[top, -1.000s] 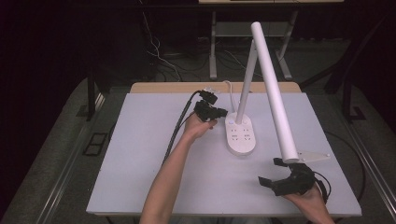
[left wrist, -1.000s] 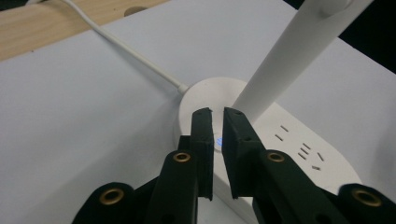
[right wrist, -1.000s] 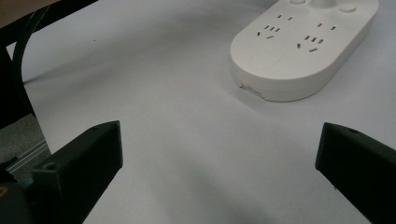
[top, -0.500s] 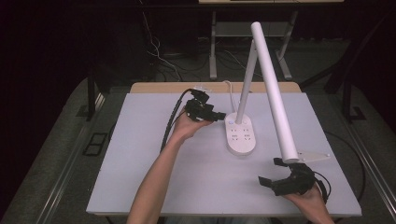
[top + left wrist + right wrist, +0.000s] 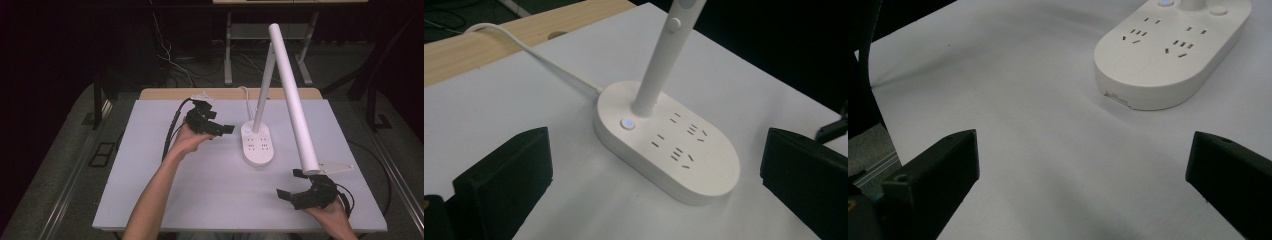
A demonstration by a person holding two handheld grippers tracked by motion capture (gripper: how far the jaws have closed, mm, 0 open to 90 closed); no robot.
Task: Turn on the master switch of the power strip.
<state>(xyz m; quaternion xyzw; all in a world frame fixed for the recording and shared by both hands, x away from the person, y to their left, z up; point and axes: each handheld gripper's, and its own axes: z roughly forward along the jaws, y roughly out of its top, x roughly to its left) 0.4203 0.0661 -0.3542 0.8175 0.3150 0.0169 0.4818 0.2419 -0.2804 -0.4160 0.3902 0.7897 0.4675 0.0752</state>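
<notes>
A white desk lamp stands on the white table (image 5: 200, 200). Its oval base (image 5: 257, 145) (image 5: 669, 145) (image 5: 1168, 55) carries several sockets and a small button lit blue (image 5: 627, 123). From the base a thin stem (image 5: 263, 85) rises, and a long white tube head (image 5: 292, 95) slants down to the right. My left gripper (image 5: 217, 126) (image 5: 656, 175) hovers just left of the base, pointing at it. Its jaws have just been opening and stand wide with nothing between them. My right gripper (image 5: 291, 184) (image 5: 1078, 185) rests low at the near right, open and empty, under the tube's lower end.
The lamp's white cord (image 5: 524, 45) runs from the base back over a wooden strip (image 5: 225, 93) at the table's far edge. Behind the table are a metal desk frame (image 5: 230, 55) and loose cables on a dark floor. Bare tabletop lies between the two grippers.
My left gripper has drawn back to the left, away from the lamp base, and its jaws have spread wide. The right gripper has stayed put.
</notes>
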